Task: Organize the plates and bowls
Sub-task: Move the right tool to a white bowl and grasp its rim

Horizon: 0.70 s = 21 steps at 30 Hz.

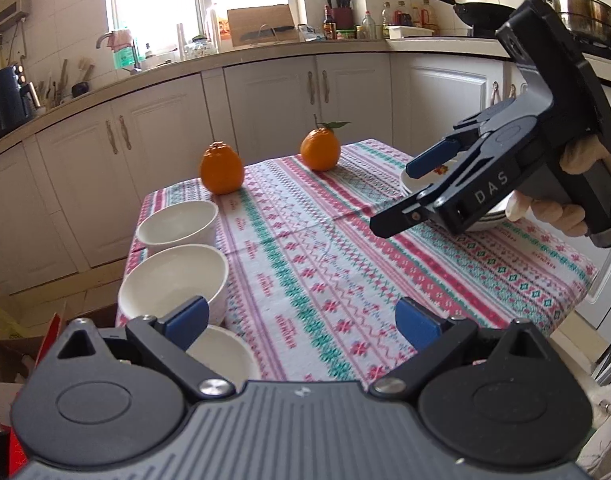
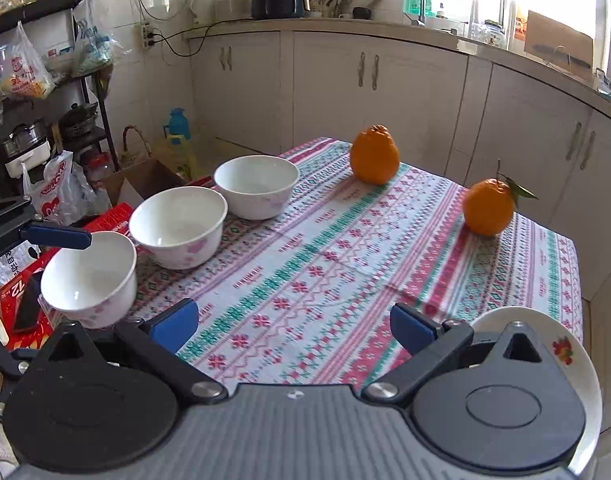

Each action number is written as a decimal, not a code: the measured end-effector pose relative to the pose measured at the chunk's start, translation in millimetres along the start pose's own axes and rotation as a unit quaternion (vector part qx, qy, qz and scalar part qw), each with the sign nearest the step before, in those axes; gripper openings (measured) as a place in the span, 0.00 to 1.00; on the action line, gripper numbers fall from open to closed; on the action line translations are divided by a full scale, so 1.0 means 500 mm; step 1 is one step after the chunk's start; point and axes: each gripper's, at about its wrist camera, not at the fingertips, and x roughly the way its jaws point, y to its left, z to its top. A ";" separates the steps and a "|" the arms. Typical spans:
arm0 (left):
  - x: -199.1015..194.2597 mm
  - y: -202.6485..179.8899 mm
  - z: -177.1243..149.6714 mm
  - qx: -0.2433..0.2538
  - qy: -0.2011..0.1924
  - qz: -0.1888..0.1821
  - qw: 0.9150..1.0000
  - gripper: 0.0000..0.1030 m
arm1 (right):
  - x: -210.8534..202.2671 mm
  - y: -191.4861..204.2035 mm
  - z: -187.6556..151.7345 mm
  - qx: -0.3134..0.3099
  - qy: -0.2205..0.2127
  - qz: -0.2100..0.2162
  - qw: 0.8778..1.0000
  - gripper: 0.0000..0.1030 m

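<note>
Your left gripper (image 1: 301, 322) and right gripper (image 2: 294, 326) both gape wide, empty; three bowls (image 2: 177, 224) line the tablecloth's (image 2: 345, 264) edge, nearest bowl (image 2: 90, 278) overhanging, so a nudge could topple it.

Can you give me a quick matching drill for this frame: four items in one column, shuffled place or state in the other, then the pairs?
Column 1:
1. White ceramic bowl nearest the cameras
2. Orange fruit with green leaf
3. White plate with a red flower print
4. Left hand-held gripper

Column 2:
A. Under the right hand-held gripper, at the table's right edge
B. Open, holding nothing
C. End of a row of three bowls, on the table's left edge
D. On the patterned tablecloth, near the far right corner

Pairs: 1-C, 2-D, 3-A, 4-B
</note>
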 end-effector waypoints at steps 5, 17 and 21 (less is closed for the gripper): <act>-0.044 0.045 -0.051 0.003 -0.001 0.037 0.999 0.97 | 0.019 0.082 0.015 -0.013 -0.010 0.037 0.999 1.00; -0.026 0.123 -0.142 -0.043 0.032 0.038 0.998 0.96 | 0.100 0.195 0.049 -0.016 0.015 0.097 0.995 1.00; -0.014 0.131 -0.150 -0.041 0.036 0.026 0.998 0.94 | 0.129 0.219 0.054 -0.023 0.031 0.115 0.993 0.97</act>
